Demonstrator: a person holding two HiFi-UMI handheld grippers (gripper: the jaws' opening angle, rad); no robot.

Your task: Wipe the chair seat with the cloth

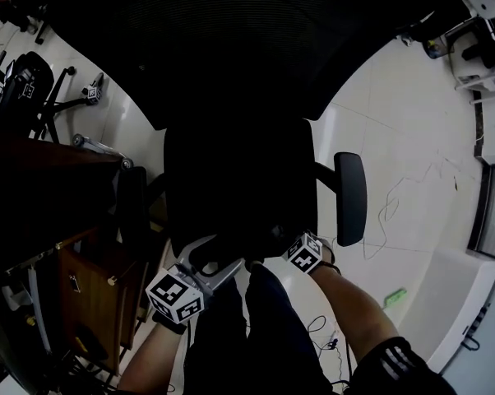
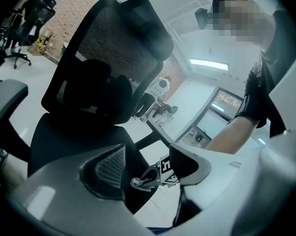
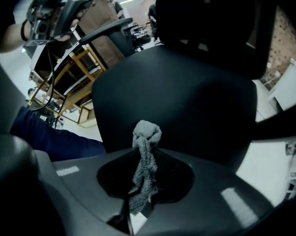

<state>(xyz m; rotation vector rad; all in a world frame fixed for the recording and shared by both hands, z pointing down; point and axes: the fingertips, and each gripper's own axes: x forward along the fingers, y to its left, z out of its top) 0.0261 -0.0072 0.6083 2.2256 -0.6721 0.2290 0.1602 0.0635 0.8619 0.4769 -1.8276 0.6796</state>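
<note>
White tiled floor (image 1: 395, 122) catching glare; wooden desk (image 1: 85, 290) standing left, spare office chair (image 1: 25, 81) sitting beyond; ceiling light (image 2: 209, 64) glowing near brick wall (image 2: 62, 21).

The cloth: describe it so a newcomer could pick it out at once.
Start at the black office chair's seat. At its front edge the right gripper is shut on the cloth, a grey knitted bunch, the only pale, soft thing against the black.
</note>
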